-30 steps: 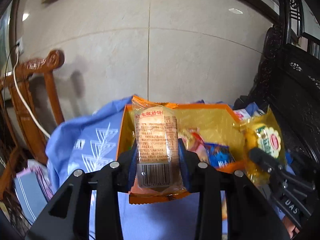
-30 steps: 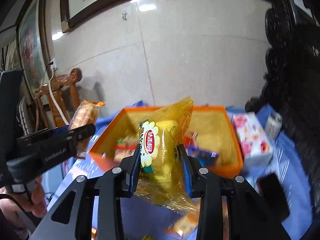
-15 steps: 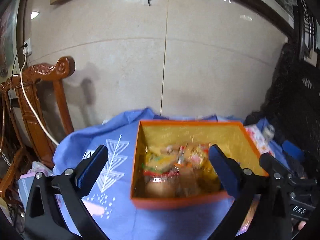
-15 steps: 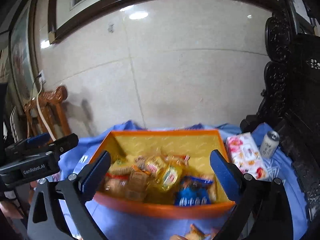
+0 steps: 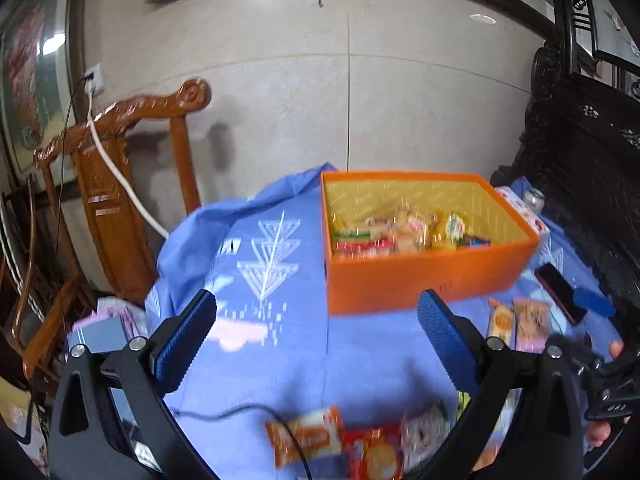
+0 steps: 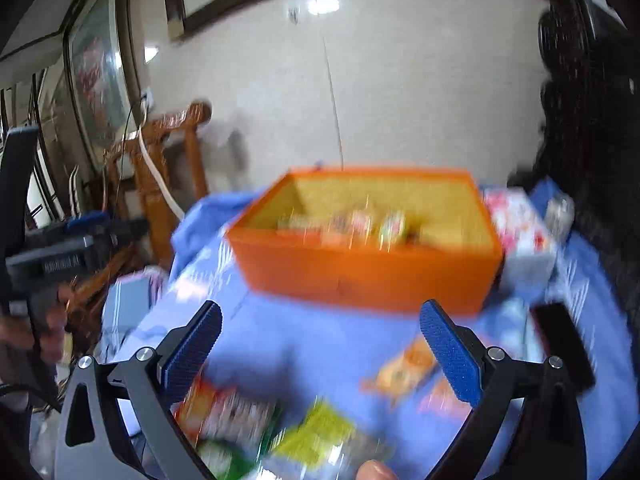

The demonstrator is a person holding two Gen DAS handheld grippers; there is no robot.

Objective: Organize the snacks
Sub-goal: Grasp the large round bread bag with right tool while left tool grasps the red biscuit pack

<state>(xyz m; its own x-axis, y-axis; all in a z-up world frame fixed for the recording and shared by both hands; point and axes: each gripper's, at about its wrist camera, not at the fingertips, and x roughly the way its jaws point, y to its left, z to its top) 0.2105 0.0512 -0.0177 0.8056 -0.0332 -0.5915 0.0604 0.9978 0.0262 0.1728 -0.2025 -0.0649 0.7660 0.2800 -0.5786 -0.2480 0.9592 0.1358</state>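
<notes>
- Orange box (image 5: 424, 280), open top, yellow patterned lining; sits upright on the blue-clothed worktop (image 5: 320, 360) toward the far side.
- Inside the box: a heap of wrapped snacks (image 5: 404, 234) along the near wall, wrappers red, green, yellow, blue; single packs hard to tell apart.
- Loose on the cloth in front of the box, left view: orange-and-white pack (image 5: 306, 436), red pack (image 5: 372, 454) just beside it, pale pack (image 5: 424, 436) next.
- 2 flat packs (image 5: 518, 324) side by side near the box's right front corner.
- Right view, blurred: red-orange pack (image 6: 218, 408), yellow-green pack (image 6: 316, 432), orange pack (image 6: 404, 368), all lying apart from the box.
</notes>
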